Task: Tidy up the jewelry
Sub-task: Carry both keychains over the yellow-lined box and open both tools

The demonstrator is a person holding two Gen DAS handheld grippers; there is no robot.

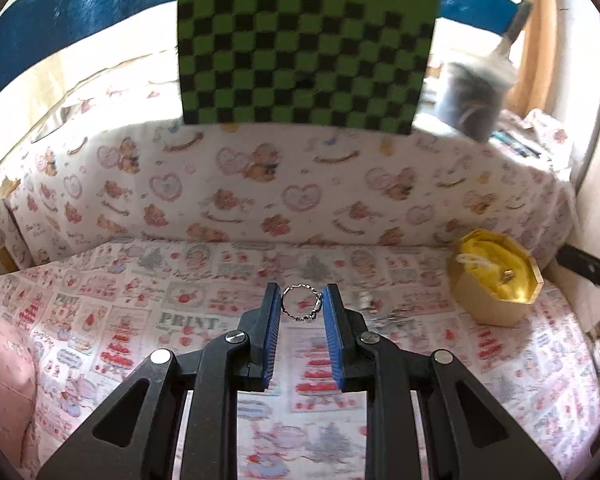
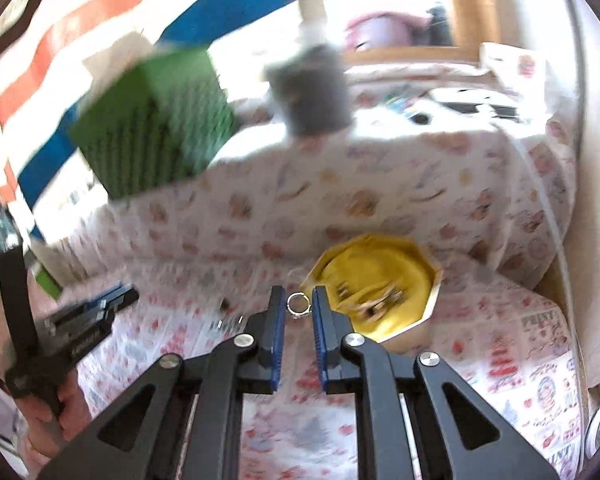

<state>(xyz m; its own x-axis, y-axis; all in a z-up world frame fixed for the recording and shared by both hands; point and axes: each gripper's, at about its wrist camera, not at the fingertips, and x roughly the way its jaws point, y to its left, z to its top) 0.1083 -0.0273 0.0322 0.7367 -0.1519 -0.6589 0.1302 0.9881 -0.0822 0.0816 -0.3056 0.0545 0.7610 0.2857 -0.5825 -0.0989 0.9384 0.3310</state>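
Both grippers, left (image 1: pixel 301 300) pinching a chain ring (image 1: pixel 302 303), right (image 2: pixel 299 303) a ring (image 2: pixel 299 305), above printed cloth (image 1: pixel 204 280)

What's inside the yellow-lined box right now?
The box holds crumpled yellow cloth with a few small metal pieces on it, blurred beyond telling which. Anything under the cloth folds is hidden.
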